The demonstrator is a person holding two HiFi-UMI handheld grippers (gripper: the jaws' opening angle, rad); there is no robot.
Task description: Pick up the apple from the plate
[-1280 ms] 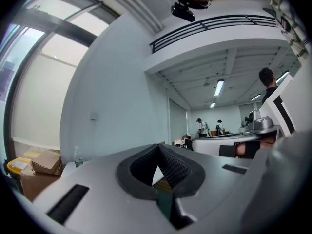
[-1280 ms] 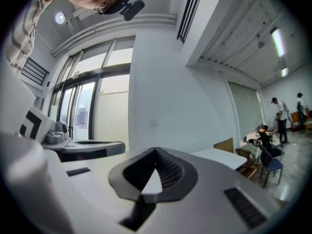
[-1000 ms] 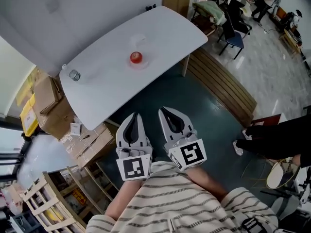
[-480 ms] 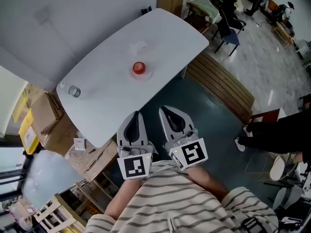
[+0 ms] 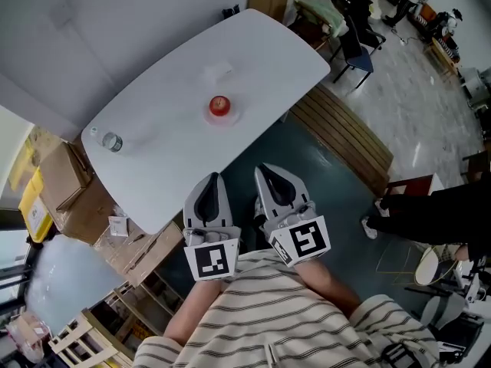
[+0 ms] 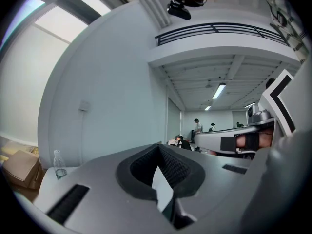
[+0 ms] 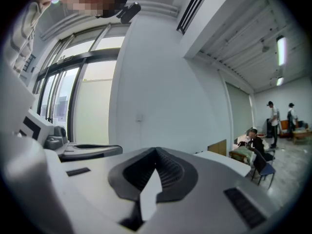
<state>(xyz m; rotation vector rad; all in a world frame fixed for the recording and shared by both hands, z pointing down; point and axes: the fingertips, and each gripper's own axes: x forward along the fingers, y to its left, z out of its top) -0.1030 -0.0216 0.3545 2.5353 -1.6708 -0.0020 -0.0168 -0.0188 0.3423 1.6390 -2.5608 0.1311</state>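
Note:
A red apple [image 5: 219,105] sits on a pale plate [image 5: 229,117] near the middle of the white table [image 5: 169,159] in the head view. Both grippers are held close to my body, well short of the table's near edge and far from the apple. My left gripper [image 5: 212,178] points toward the table with its jaws together and nothing between them. Beside it, my right gripper [image 5: 261,169] is shut and empty too. The left gripper view shows the closed tips of my left gripper [image 6: 158,148]; the right gripper view shows my right gripper [image 7: 156,151] the same. Neither gripper view shows the apple.
A clear water bottle [image 5: 112,141] stands at the table's left end. Cardboard boxes [image 5: 65,179] lie under and left of the table. A slatted wooden bench [image 5: 345,140] runs along the right, with a blue chair [image 5: 357,52] beyond. A person's dark leg [image 5: 437,209] is at the right.
The table and apple have slid lower and nearer in the head view as I moved toward them. Both grippers keep their place by my body and stay shut.

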